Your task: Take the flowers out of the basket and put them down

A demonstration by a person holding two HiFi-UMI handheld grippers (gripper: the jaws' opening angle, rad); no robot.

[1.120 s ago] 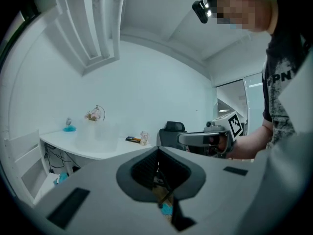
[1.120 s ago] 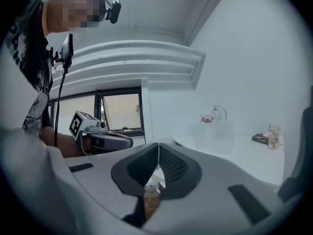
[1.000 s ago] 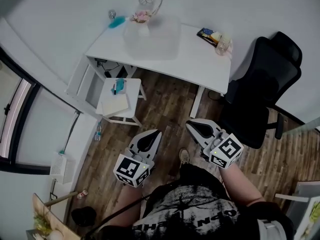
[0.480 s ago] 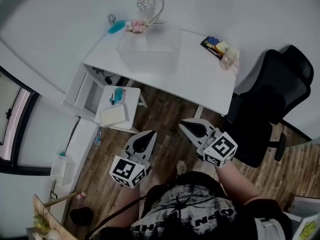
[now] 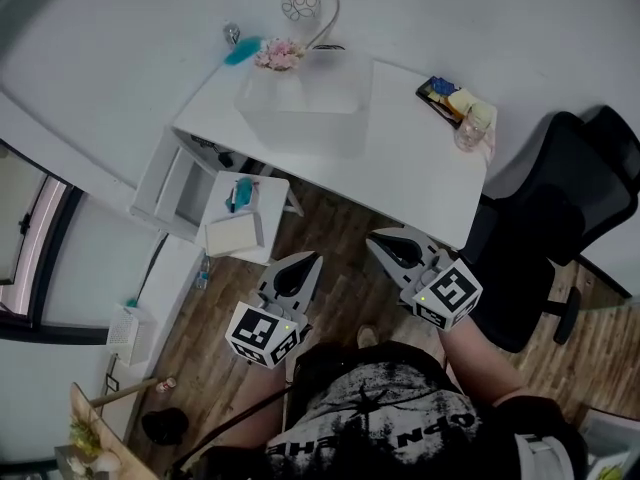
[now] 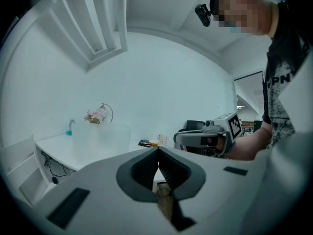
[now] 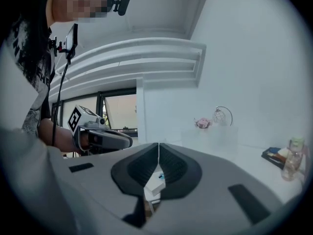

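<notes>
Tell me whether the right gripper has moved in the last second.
Yes. The right gripper has come nearer the front edge of the white desk, with less floor showing between them in the head view. Its jaws are shut and empty.

Desk (image 5: 410, 168) and flowers (image 5: 278, 54) nearer, chair (image 5: 560, 218) rightward

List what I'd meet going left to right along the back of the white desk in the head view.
teal object → pink flowers → dark tray of small items → clear glass. I left out the translucent box and the wire globe, which overlap the flowers.
</notes>
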